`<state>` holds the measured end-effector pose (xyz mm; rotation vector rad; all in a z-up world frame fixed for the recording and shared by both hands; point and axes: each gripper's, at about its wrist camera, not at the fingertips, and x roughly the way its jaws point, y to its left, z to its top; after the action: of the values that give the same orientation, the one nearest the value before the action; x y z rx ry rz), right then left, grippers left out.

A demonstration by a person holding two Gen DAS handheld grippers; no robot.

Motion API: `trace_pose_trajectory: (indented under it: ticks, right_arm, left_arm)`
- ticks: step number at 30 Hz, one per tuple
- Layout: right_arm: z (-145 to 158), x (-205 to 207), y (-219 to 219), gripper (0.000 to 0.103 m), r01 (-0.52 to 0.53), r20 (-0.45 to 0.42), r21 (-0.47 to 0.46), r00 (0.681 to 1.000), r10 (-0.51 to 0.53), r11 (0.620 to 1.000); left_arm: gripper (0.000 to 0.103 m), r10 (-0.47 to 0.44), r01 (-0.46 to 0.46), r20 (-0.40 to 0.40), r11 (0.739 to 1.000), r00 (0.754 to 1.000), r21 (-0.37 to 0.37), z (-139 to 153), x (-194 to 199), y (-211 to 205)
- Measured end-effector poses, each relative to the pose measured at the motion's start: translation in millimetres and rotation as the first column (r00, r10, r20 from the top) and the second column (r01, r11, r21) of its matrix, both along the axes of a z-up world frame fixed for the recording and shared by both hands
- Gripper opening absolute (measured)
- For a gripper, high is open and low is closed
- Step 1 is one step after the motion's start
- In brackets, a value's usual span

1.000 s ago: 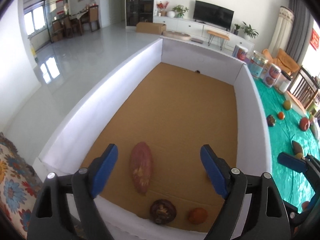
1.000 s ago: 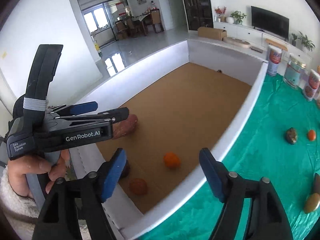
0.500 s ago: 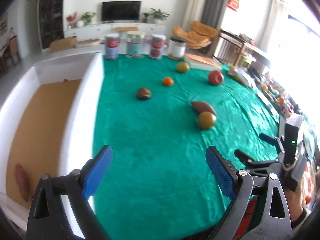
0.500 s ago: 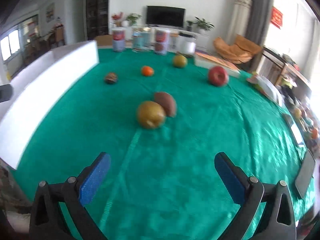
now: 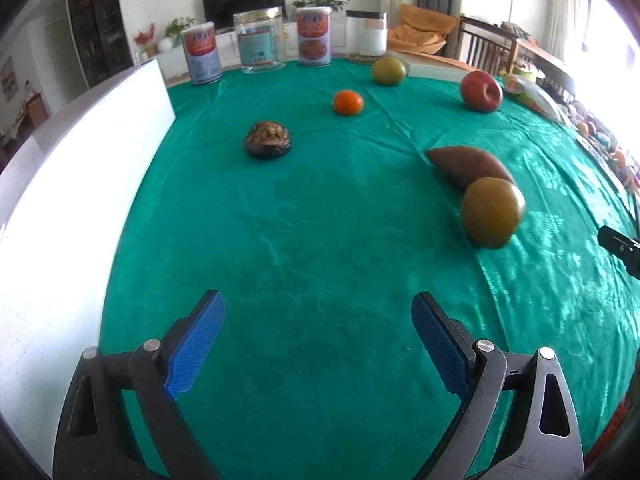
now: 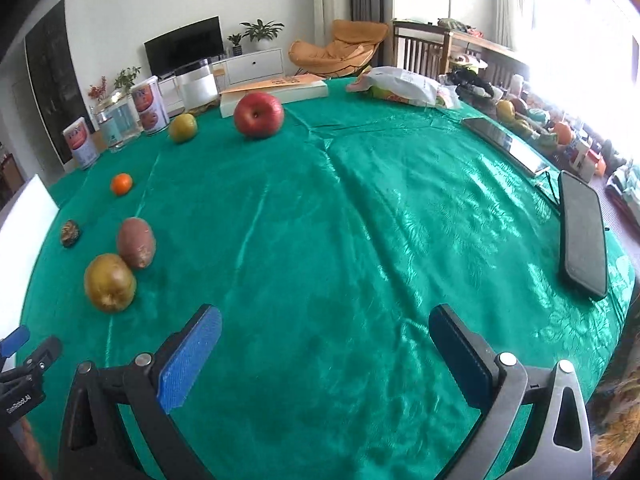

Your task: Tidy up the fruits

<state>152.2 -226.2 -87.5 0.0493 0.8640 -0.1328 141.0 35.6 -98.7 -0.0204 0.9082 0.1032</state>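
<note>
Green satin with a woven leaf pattern covers the table (image 5: pixel 320 240), creased in long folds and shining where the window light hits it, and we hold both grippers over bare cloth. Our left gripper (image 5: pixel 318 334) has its blue ribbed pads spread wide with nothing between them, having just been opening; our right gripper (image 6: pixel 325 342) likewise stands fully apart and empty, its jaws having just been opening too. The fruits lie loose on the cloth ahead: a round olive-brown pear (image 5: pixel 492 212) touching a tapered, matte reddish sweet potato (image 5: pixel 472 166) behind it, a wrinkled dark-brown lump (image 5: pixel 267 139) nearer the white box wall (image 5: pixel 60 220) on the left, a small glossy orange (image 5: pixel 348 102) further back, a yellow-green round fruit (image 5: pixel 388 71) and a smooth red apple (image 5: pixel 481 91) with its dimple showing. Along the far edge stand printed tins (image 5: pixel 201 57) and a clear glass jar (image 5: pixel 260 42). In the right wrist view a flat dark phone (image 6: pixel 582 236) lies at the right edge of the cloth
</note>
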Motion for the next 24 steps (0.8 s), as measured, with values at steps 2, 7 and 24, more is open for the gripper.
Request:
trace_pose_trajectory:
  ticks: [2,7,24]
  right_arm:
    - [-7.5,7.1,-0.7,0.103,0.008,-0.006,-0.017,1.0,-0.008,1.0]
    - [-19.2,14.1,-5.2,0.103,0.036,-0.037,-0.034,0.999,-0.037,0.999]
    - [-32.9,16.4,-21.3,0.103,0.099,-0.089,0.004,0.991,-0.098,0.995]
  left_arm:
    - [0.095,0.016,-0.016,-0.005,1.0,1.0,-0.013,-5.7,5.1,3.6]
    - [0.096,0.022,-0.023,-0.014,1.0,1.0,-0.018,-12.9,8.4,3.5]
    - [0.102,0.039,-0.04,-0.027,0.999,0.999,-0.029,-13.9,11.2,7.2]
